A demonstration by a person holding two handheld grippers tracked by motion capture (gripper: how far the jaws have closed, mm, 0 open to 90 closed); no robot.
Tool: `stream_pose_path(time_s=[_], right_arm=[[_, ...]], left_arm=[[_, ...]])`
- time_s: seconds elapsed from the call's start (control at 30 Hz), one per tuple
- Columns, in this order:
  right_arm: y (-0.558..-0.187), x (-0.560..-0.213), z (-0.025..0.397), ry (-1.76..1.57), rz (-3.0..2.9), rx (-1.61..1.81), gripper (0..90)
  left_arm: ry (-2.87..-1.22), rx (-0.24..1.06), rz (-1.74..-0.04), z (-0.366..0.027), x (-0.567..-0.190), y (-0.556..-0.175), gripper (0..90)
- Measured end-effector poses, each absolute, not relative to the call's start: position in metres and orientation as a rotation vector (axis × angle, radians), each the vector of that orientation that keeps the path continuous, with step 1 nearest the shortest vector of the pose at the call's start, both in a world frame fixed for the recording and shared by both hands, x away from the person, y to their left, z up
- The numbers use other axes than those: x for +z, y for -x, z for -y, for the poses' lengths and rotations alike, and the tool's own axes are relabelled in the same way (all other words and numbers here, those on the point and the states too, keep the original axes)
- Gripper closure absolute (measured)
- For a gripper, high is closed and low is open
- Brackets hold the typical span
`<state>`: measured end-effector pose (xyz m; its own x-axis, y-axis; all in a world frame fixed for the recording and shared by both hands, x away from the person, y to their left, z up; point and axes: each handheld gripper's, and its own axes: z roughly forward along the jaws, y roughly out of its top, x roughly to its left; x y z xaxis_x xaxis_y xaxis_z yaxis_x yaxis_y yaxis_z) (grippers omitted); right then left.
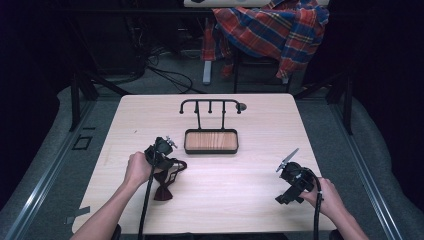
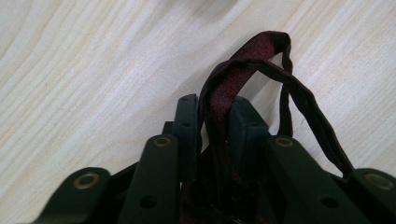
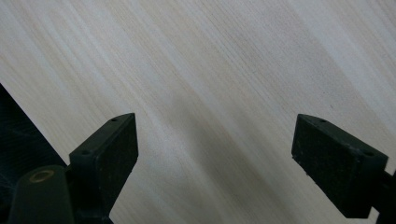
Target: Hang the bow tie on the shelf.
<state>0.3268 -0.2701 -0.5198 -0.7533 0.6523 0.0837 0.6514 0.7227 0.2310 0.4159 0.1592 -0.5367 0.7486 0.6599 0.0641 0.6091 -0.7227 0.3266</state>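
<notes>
- Down at the near-left part of the counter [image 1: 240, 175], the left tool [image 1: 161, 150] is clenched on the dark red bow tie [image 1: 167, 182], pinching its strap.
- Seen from the left gripper view, the left tool [image 2: 215, 122] has a fold of the strap [image 2: 223, 95] squeezed between its two black jaws; the strap loops up past the jaw tips and arcs back down on the right side of the tool.
- From the high view, the bow itself lies flat on the counter just below and to the right of the left tool, nearer the person, with the strap running up into the jaws.
- Over at the near-right corner, the right tool [image 1: 294, 177] is well apart from the bow tie.
- Its own view shows the right tool [image 3: 215, 144] released, jaws spread wide above bare wood with nothing between them.
- Behind the bow tie, mid-counter, stands a black rack with a wood-bottomed tray [image 1: 211, 141], apart from both tools.
</notes>
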Motion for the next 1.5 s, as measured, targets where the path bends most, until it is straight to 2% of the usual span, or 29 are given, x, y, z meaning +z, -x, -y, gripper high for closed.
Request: stream_pose_path(time_s=[0.37, 1.5], right_arm=[[-0.327, -0.519, 0.271, -1.089, -2.915, 0.372, 14.3], [-0.328, -0.517, 0.272, -1.090, -2.902, 0.392, 14.3]], left_arm=[[-2.604, 0.286, -1.001, -0.167, -0.527, -0.414, 85.2], [-2.423, 0.401, -1.031, -0.192, -0.484, -0.400, 85.5]])
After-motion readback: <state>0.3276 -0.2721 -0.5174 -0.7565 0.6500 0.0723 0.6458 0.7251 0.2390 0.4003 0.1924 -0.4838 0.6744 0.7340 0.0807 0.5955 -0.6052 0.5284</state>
